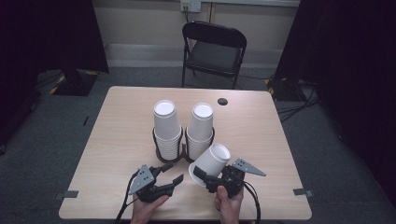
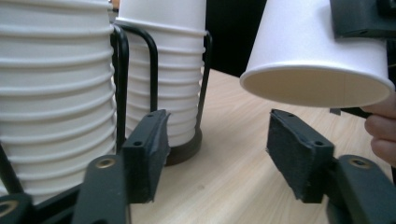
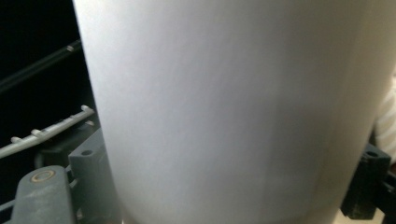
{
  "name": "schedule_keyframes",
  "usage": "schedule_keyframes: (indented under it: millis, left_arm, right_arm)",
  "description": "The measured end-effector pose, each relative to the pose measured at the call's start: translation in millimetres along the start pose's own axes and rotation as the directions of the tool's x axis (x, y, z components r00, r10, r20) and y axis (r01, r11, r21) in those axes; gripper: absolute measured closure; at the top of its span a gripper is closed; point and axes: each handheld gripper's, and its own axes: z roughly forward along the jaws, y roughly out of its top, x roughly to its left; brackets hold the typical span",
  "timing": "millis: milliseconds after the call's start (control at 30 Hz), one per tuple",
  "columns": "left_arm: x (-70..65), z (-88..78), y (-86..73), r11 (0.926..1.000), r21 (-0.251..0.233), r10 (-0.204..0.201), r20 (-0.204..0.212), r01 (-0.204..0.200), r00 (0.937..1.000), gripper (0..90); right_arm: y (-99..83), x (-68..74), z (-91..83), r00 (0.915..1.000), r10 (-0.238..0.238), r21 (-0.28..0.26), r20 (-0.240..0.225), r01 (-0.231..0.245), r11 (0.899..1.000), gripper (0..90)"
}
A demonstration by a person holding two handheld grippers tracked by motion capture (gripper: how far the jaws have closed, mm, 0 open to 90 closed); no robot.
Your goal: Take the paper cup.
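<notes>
The paper cup (image 1: pixel 211 162), tilted with its mouth down-left, is clamped in the right claw (image 1: pixel 205 179) just above the desk's (image 1: pixel 261 140) near edge. The left claw (image 1: pixel 170 173) gapes empty beside it. Two cup stacks (image 1: pixel 167 130) in a black wire holder (image 1: pixel 161 156) block the way ahead; bare desk lies either side.

**Legible markings: none found**

Checked all three views for print, labels, brand marks, numbers and signs. No legible writing found. The held paper cup (image 2: pixel 317 51) is plain white on wall and rim. The two cup stacks (image 1: pixel 167 126) are likewise unprinted. The counter (image 1: pixel 121 135) surface carries no sticker or lettering. The wall plate (image 1: pixel 190 5) behind the chair is too small to read.
</notes>
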Motion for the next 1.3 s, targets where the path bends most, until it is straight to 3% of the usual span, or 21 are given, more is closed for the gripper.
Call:
schedule_keyframes:
  millis: [233, 533, 633, 867, 967, 1133, 1200, 1233, 1300]
  left_arm:
    - [-2.6, 8.4, -0.1, 0.9985, -0.054, -0.005, 0.038, 0.007, 0.9993, 46.1]
    - [-10.1, 17.2, 0.5, 0.993, -0.116, 0.025, 0.041, -0.02, 0.9989, 57.0]
    - [-11.7, 18.1, -0.8, 0.9908, -0.13, 0.042, 0.026, -0.038, 0.9988, 59.1]
    - [-15.9, 21.7, -1.7, 0.985, -0.168, 0.037, -0.001, -0.037, 0.9993, 63.0]
    - [-20.1, 26.3, -3.9, 0.9821, -0.181, 0.046, -0.035, -0.052, 0.9983, 63.7]
    - [-22.2, 26.9, -4.6, 0.9814, -0.178, 0.06, -0.066, -0.071, 0.996, 64.6]
    - [-21.4, 25.8, -4.6, 0.9821, -0.173, 0.061, -0.084, -0.074, 0.9946, 67.6]
    - [-19.6, 25.4, -5.5, 0.9836, -0.171, 0.044, -0.078, -0.057, 0.9959, 72.3]
    - [-19.2, 24.7, -6.4, 0.9838, -0.167, 0.051, -0.082, -0.065, 0.9953, 74.7]
  right_arm:
    - [-3.7, 3.2, 4.7, 0.9991, 0.009, 0.01, -0.042, -0.008, 1.0, 13.3]
    - [-6.4, 7.3, 12.1, 0.9962, 0.02, 0.037, -0.085, -0.017, 0.999, 13.3]
    - [-8.1, 8.0, 14.5, 0.995, 0.032, 0.047, -0.095, -0.028, 0.999, 13.3]
    - [-11.6, 10.7, 21.1, 0.9943, 0.048, 0.078, -0.095, -0.041, 0.996, 13.2]
    - [-11.9, 12.4, 25.2, 0.9929, 0.061, 0.103, -0.102, -0.05, 0.993, 13.2]
    - [-12.7, 12.6, 26.9, 0.9929, 0.069, 0.127, -0.097, -0.056, 0.99, 13.1]
    - [-12.7, 10.9, 28.1, 0.9903, 0.091, 0.155, -0.105, -0.074, 0.985, 12.6]
    - [-12.4, 9.8, 28.8, 0.9888, 0.101, 0.178, -0.111, -0.08, 0.981, 12.2]
    - [-12.4, 9.7, 28.6, 0.9888, 0.101, 0.177, -0.109, -0.081, 0.981, 12.1]
